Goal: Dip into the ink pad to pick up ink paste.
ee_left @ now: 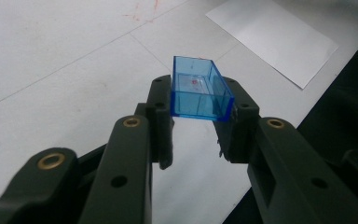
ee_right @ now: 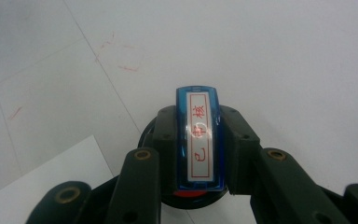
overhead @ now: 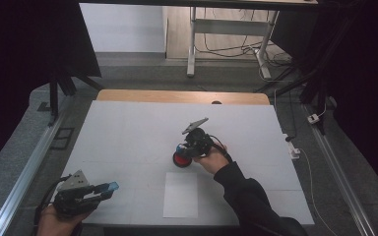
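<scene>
Left gripper (overhead: 112,187), lower left of frame, pinching blue cap (ee_left: 198,89) above bench (overhead: 128,132). Right gripper (overhead: 183,151), mid-frame, clamped on blue stamp (ee_right: 198,136), pressed into red ink pad (overhead: 180,160).

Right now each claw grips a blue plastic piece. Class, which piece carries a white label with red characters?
The blue stamp in the right claw, over the round red ink pad. The left claw holds a clear, unlabelled blue cap.

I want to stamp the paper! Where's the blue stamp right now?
The blue stamp is clamped in the right tongs, over the red ink pad, just beyond the paper, mid-table in the high view.
</scene>
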The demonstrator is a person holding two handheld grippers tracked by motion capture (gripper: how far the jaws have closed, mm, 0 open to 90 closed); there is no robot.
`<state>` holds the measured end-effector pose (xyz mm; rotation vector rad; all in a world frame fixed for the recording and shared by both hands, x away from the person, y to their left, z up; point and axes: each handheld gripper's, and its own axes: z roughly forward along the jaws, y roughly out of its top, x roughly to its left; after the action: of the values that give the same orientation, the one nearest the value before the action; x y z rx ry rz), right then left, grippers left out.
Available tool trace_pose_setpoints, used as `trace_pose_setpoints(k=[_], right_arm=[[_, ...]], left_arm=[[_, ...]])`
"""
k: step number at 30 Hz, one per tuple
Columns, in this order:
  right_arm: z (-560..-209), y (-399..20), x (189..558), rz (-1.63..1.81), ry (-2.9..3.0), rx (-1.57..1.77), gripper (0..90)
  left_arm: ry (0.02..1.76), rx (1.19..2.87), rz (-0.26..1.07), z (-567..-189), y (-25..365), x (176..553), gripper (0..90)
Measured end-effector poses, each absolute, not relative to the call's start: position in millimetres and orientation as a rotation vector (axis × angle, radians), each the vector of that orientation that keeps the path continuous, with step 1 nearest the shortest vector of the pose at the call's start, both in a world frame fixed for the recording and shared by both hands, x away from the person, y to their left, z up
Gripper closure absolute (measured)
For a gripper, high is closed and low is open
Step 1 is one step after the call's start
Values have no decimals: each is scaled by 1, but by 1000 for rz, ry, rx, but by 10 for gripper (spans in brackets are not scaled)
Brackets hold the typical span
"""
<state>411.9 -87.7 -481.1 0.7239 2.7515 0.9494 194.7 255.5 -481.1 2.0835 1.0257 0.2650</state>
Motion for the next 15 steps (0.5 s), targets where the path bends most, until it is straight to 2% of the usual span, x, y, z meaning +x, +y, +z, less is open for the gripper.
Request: trace_pose_setpoints(k=[15], right_arm=[[-482,-80,400,878,2697,623,712]], left_arm=[[1024,2087,265,-481,255,195,686]])
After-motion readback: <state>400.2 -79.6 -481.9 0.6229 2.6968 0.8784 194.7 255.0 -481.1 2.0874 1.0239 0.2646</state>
